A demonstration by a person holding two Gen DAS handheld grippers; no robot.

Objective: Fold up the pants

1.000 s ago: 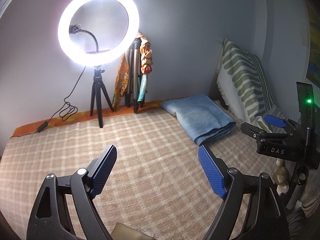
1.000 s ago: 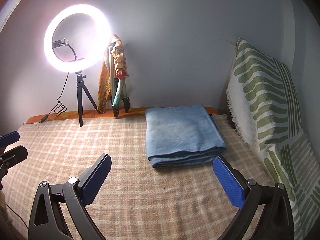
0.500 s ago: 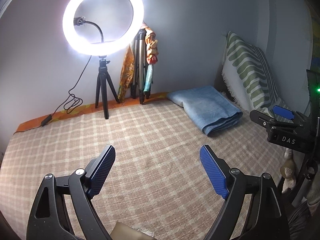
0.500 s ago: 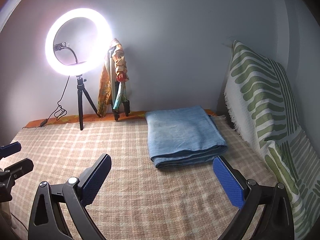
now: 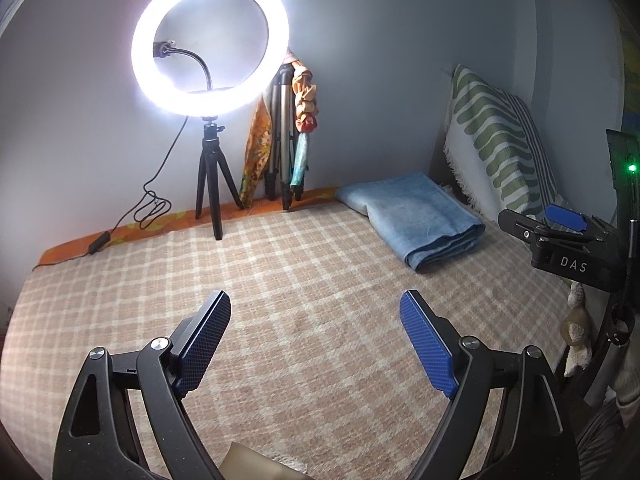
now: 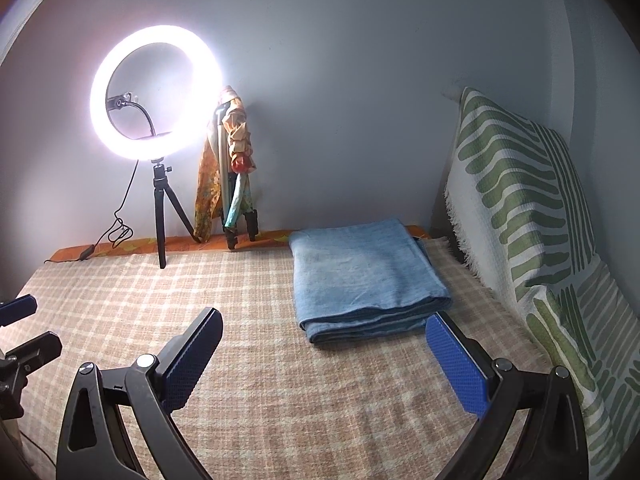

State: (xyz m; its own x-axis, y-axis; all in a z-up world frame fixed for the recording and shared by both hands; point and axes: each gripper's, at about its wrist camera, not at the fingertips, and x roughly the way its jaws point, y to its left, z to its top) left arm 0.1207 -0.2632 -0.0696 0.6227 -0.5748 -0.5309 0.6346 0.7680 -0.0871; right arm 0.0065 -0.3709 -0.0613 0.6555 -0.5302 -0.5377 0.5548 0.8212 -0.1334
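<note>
Left hand-held gripper (image 5: pixel 316 336) and right hand-held gripper (image 6: pixel 324 356) gape empty.

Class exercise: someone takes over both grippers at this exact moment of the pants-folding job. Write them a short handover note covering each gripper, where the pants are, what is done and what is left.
Left gripper: open, empty, above the checked bedcover.
Right gripper: open, empty, just short of the pants' near edge.
Pants: blue, folded into a neat flat stack at the far right of the bedcover, beside the green-patterned cushion.
Done: the fold looks complete; nothing is held.
Left: probably nothing, apart from a tidy-up if wanted.
Mind the ring light standing at the far left.
</note>
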